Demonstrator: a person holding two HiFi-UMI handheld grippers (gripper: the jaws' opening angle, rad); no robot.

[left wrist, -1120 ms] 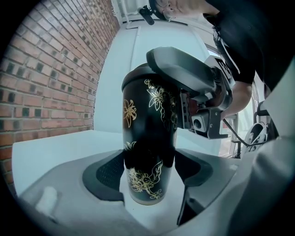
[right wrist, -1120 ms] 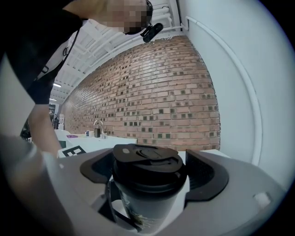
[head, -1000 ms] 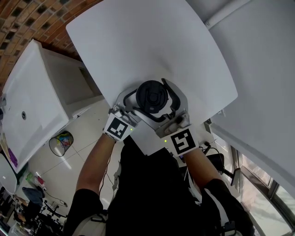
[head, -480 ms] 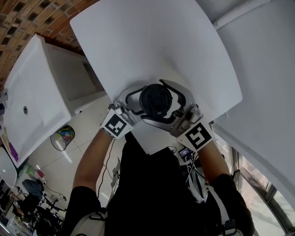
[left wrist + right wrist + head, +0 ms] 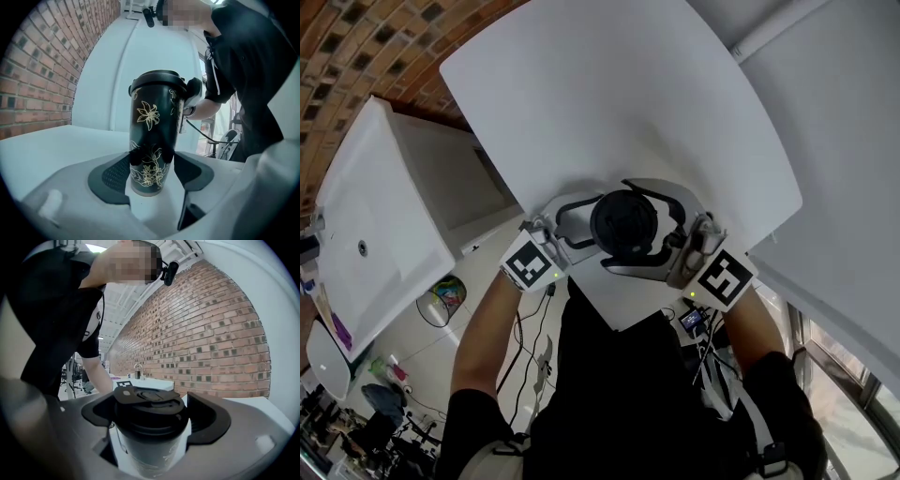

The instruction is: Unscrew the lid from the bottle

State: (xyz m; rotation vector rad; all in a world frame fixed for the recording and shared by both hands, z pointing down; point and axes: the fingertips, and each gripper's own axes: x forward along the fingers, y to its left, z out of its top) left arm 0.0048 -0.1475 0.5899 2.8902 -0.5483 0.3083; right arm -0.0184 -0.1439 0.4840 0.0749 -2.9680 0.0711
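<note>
Standing bolt upright on the white table (image 5: 609, 103), close to the edge nearest the person, is the black bottle (image 5: 152, 136) with its gold flower print. Its long axis runs straight up and down, base flat on the tabletop, and the black lid (image 5: 150, 411) on top faces directly up at the head camera. The lid is seated on the bottle's mouth, level, with no gap showing. Down low comes the left gripper (image 5: 152, 157), reaching in from the left in the head view. Its jaws have just been closing, the bottle is between them, and the dark pads now sit against both sides of the lower body, so it has a wide grip on the bottle. Up high, the right gripper (image 5: 150, 420) comes in from the opposite side, nearly level. Its two black pads bracket the lid's rim and sit against it left and right, a clamp on the lid. Both grippers meet at the one bottle, one low, one high.
</note>
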